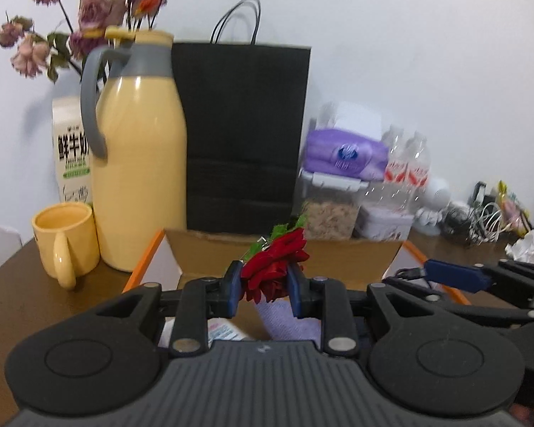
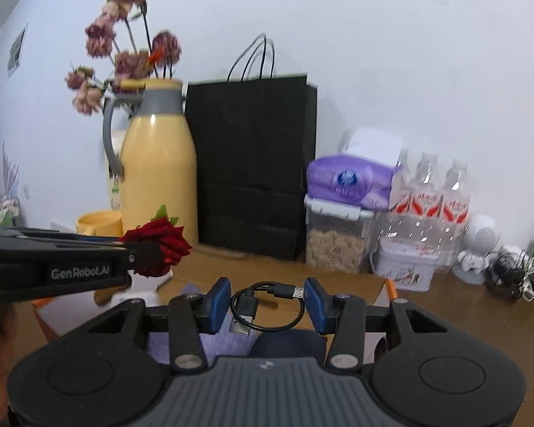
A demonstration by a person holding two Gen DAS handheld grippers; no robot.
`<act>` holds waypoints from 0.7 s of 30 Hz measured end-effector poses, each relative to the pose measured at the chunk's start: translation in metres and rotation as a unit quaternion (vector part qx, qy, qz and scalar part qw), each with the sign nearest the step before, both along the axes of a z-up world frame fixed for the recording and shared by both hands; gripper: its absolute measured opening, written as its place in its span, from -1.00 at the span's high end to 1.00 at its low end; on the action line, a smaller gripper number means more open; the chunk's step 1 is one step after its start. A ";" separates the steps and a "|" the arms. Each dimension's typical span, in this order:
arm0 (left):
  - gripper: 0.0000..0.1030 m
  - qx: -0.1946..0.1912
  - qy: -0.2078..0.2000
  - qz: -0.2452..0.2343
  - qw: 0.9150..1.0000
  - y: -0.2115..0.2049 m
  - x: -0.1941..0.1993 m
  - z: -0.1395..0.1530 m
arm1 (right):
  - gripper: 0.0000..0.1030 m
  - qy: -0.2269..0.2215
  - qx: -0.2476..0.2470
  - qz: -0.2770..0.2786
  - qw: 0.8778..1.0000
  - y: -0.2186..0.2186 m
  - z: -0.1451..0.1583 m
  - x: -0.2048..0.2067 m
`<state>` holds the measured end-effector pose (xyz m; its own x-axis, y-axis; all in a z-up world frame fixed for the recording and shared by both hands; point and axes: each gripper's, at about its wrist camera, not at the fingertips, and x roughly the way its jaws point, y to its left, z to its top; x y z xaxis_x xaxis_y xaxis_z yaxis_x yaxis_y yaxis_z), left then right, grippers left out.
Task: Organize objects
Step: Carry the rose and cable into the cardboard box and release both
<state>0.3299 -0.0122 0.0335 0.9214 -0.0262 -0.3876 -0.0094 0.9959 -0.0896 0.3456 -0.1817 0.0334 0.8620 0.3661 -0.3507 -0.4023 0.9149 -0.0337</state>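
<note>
Rose (image 1: 277, 267) sits clamped between the left gripper (image 1: 263, 290) pads, bloom forward and up, hanging over the open cardboard box (image 1: 284, 249). Right gripper (image 2: 267, 302), just beside it, pinches a coiled black USB cable (image 2: 263, 306) across moderately spread fingers, also above the box. Count: one rose, one cable, one box, three water bottles (image 2: 430, 192).

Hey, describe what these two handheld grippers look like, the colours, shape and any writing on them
Both match. The left gripper and right gripper have matte black linkage arms with silver pivot pins, two round black discs flanking a ribbed grey base, and blue fingers. From the right wrist view, the left gripper's side carries white lettering reading GenRobot.AI. No sleeves or gripper wiring show.
</note>
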 end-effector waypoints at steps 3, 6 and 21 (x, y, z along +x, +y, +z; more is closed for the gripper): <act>0.48 0.006 0.009 0.002 1.000 0.001 0.003 -0.007 | 0.14 0.020 0.005 -0.002 1.000 -0.004 -0.009 0.006; 0.47 0.018 0.015 0.003 1.000 -0.002 0.004 -0.012 | 0.14 0.034 0.004 -0.003 0.999 -0.007 -0.017 0.010; -1.00 0.034 -0.028 0.044 0.998 -0.003 -0.009 -0.006 | -1.00 0.041 0.007 -0.013 0.999 -0.013 -0.018 0.007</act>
<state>0.3213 -0.0155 0.0275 0.9396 0.0809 -0.3327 -0.0947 0.9952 -0.0254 0.3526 -0.1950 0.0153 0.8395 0.3499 -0.4157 -0.3797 0.9251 0.0119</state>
